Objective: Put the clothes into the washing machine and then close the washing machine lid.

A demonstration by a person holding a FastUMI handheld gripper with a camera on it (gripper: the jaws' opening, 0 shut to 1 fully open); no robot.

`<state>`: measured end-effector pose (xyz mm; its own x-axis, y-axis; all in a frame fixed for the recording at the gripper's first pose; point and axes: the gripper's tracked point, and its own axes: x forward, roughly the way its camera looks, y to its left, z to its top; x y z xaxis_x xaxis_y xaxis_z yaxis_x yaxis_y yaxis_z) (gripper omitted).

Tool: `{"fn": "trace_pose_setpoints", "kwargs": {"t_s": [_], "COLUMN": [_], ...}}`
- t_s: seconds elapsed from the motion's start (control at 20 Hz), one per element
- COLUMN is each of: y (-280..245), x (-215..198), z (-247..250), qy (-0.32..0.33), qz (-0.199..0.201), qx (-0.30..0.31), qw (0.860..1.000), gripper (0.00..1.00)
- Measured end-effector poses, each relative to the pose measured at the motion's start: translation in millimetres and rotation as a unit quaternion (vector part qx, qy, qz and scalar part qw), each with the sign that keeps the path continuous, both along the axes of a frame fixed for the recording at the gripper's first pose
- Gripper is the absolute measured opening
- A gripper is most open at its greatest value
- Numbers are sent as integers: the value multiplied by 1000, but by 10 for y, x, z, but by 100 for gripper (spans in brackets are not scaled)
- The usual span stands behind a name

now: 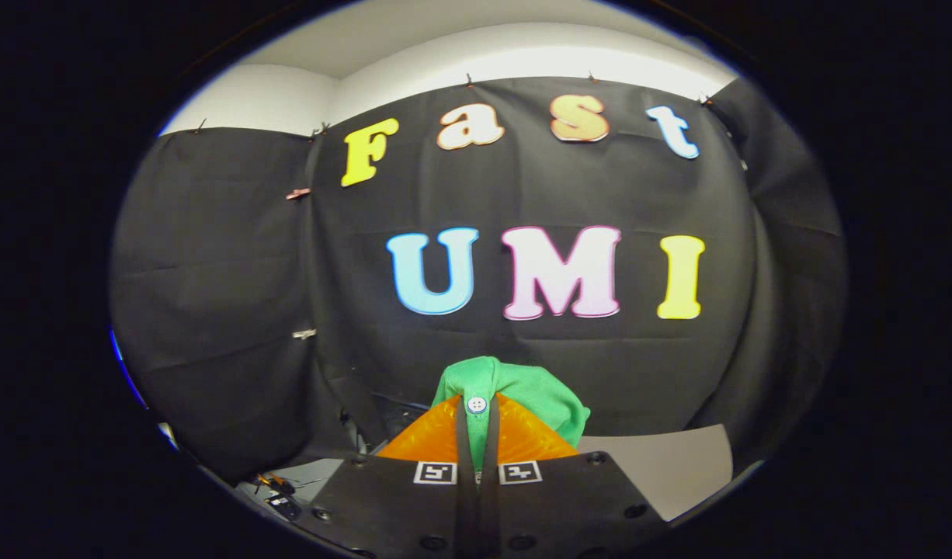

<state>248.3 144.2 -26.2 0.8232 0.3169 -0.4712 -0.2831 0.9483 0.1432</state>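
A green garment with a white button bunches up between my two fingers and bulges above and beyond them. My gripper is shut on this cloth, both fingers pressing it from either side, and holds it up in the air in front of the black cloth wall. The garment hides whatever lies straight ahead of the fingertips.
A pale flat surface lies low to the right of the fingers. To the lower left there is a pale patch with small dark items and cables. The black cloth wall closes off the space ahead.
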Motion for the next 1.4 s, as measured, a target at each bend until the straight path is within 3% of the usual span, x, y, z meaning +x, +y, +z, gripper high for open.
{"fn": "trace_pose_setpoints", "kwargs": {"t_s": [0.4, 0.75, 1.1, 1.4], "y": [1103, 1570, 1640, 1448], "x": [131, 151, 83, 61], "z": [-1007, -2114, -3181, -3778], "qy": [64, 134, 209, 288], "qz": [83, 126, 146, 111], "qx": [-11, -39, -74, -83], "qw": [994, 982, 964, 947], "gripper": [5, 5, 5, 5]}}
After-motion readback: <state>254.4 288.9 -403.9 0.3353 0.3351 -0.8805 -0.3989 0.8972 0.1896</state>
